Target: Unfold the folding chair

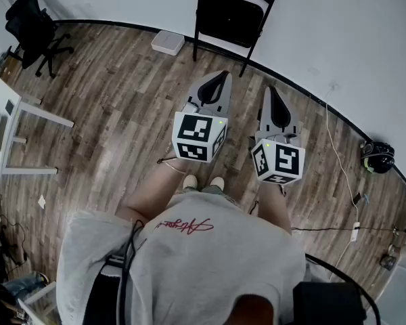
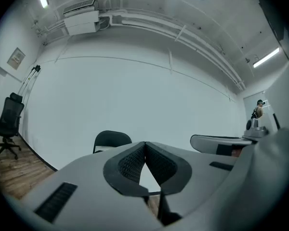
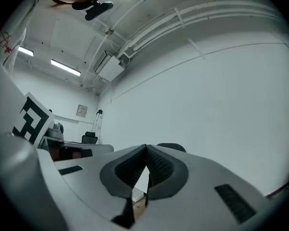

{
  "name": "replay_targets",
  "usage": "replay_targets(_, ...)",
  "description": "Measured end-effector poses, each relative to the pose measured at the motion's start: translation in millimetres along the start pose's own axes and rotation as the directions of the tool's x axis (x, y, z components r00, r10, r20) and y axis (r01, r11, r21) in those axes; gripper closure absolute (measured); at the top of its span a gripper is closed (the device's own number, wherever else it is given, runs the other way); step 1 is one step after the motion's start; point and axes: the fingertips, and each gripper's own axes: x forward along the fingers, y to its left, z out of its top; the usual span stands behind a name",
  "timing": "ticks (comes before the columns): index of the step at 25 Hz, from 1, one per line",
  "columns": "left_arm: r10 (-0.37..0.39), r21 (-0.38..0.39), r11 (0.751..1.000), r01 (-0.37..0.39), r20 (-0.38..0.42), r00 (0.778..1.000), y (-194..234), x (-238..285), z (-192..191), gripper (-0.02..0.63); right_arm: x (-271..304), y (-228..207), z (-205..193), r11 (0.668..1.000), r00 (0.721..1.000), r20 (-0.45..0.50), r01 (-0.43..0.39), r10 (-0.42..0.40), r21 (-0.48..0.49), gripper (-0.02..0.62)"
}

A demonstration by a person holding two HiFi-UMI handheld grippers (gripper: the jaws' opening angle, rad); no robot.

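The step in hand looks like the approach. Done well, I judge, it means walking up and parting the jaws before contact. One gripper would then steady the backrest while the other draws the seat down.

For now the left gripper (image 2: 145, 144) and right gripper (image 3: 145, 148) are both closed tip to tip, empty and pointing level.

The chair (image 1: 233, 12) leans folded against the wall (image 1: 325, 32), straight ahead of both pairs of jaws and well apart from them. Its back shows just left of the left jaws' tips and just right of the right jaws' tips.
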Motion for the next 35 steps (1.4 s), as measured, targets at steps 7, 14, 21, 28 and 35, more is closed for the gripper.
replay_targets(7,0.009,-0.006,1.000,-0.009,0.019,1.000,0,-2,5,0.592,-2,2,2,1.000,1.000,0.005,-0.009,0.009,-0.005,0.580)
replay_targets(14,0.010,-0.016,1.000,-0.009,0.029,1.000,5,-5,8,0.592,0,11,5,0.999,1.000,0.015,-0.023,0.024,-0.024,0.580)
replay_targets(21,0.017,-0.041,0.999,-0.016,0.039,0.999,3,13,8,0.591,7,-1,5,0.999,0.999,0.020,-0.043,0.044,-0.017,0.580)
replay_targets(28,0.057,-0.039,0.998,-0.055,0.059,0.997,0,41,1,0.592,26,-34,3,0.997,0.997,0.035,-0.071,0.071,-0.018,0.580)
replay_targets(35,0.064,-0.051,0.997,-0.063,0.018,0.998,30,91,-20,0.591,80,-52,-18,0.996,0.996,0.024,-0.089,0.089,-0.001,0.580)
